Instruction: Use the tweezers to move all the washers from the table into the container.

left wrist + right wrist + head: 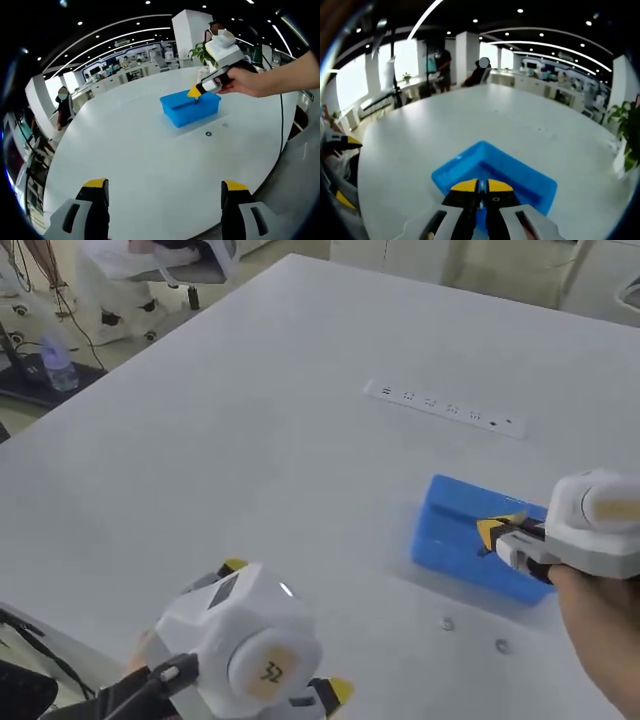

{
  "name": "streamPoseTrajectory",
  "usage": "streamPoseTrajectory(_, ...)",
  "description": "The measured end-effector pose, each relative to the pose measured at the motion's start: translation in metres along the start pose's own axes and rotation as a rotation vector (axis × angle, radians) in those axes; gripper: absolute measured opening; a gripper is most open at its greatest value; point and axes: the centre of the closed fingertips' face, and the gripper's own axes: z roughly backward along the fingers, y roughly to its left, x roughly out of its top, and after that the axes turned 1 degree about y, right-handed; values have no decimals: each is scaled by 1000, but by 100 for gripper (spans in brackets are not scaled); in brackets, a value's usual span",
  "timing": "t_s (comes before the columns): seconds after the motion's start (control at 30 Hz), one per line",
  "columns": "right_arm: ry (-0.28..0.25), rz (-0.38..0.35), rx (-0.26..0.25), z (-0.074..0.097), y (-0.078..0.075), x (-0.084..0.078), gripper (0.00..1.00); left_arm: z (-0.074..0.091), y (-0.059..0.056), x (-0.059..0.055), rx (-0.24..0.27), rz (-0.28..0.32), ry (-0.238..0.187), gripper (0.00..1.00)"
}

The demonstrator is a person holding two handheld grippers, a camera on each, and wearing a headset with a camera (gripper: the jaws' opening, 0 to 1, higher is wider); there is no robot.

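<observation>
A blue container (455, 540) sits on the white table (250, 440). My right gripper (497, 531) hovers over it, shut on thin tweezers (481, 196) that point down into the container (490, 167). Two small washers (447, 623) (501, 645) lie on the table just in front of the container. The left gripper view shows the container (186, 107), the right gripper (195, 92) above it and a washer (208, 133) beside it. My left gripper (285, 630) is low near the table's front edge, its jaws (165, 192) wide open and holding nothing.
A white power strip (445, 407) lies beyond the container. Off the table's far left are a water bottle (57, 365) and a chair (170, 265). A potted plant (627, 135) stands at the table's end. People stand in the background.
</observation>
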Motion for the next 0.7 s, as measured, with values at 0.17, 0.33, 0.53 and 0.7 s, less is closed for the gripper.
streamPoseTrajectory(0.17,15,-4,10,-4,2,-6,2,0,0,-1,0,0,2,95)
streamPoseTrajectory(0.33,11,10,19,-2,5,-4,2,0,0,-1,0,0,5,95)
streamPoseTrajectory(0.53,8,31,21,-2,5,-5,2,0,-1,-1,-2,-1,5,95)
streamPoseTrajectory(0.7,10,12,30,-3,3,-4,2,0,0,-1,1,-3,6,95)
